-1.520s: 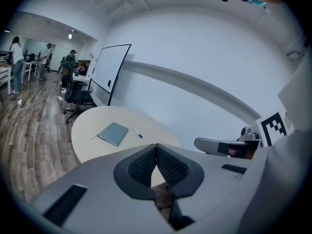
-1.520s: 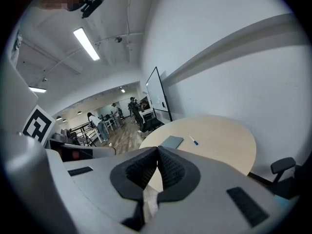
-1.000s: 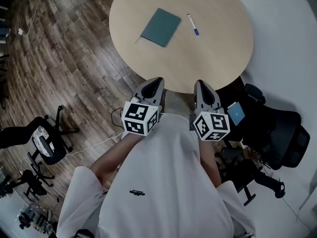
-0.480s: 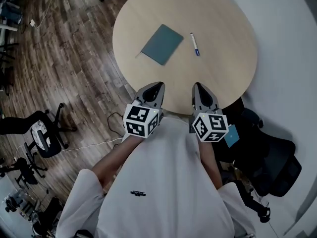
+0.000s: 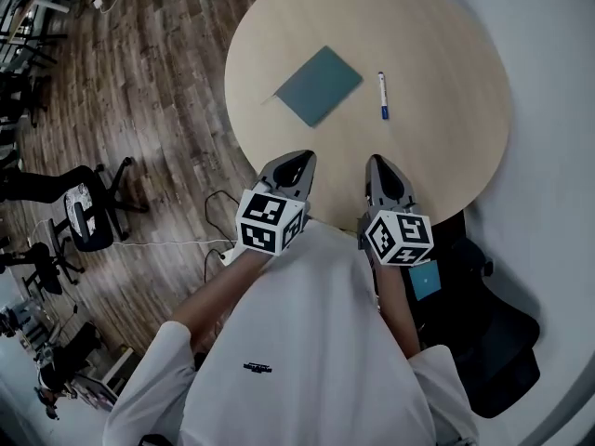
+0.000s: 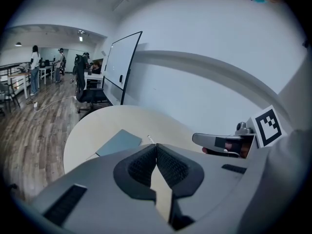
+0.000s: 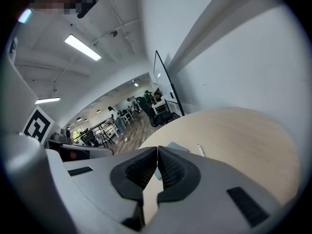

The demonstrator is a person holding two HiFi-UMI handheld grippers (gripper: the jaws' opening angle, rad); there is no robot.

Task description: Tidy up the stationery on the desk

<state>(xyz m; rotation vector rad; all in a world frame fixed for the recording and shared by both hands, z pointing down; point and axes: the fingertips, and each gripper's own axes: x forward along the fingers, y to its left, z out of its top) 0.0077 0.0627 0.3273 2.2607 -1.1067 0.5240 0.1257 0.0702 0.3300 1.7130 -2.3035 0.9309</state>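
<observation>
While standing at the counter (image 5: 446, 54), we are holding the left hand-held gripper (image 5: 299, 161) and right hand-held gripper (image 5: 377, 163) side by side, tilted downward, both clenched on nothing.

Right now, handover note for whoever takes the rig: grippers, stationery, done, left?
Left gripper: shut, empty.
Right gripper: shut, empty. Both are over the near edge of the round table.
Things: teal notebook lies flat and closed, with the pen lying to its right, apart from it.
Done: nothing visible; neither item is gripped.
Left: open the jaws, reach in, gather pen and notebook together.
</observation>
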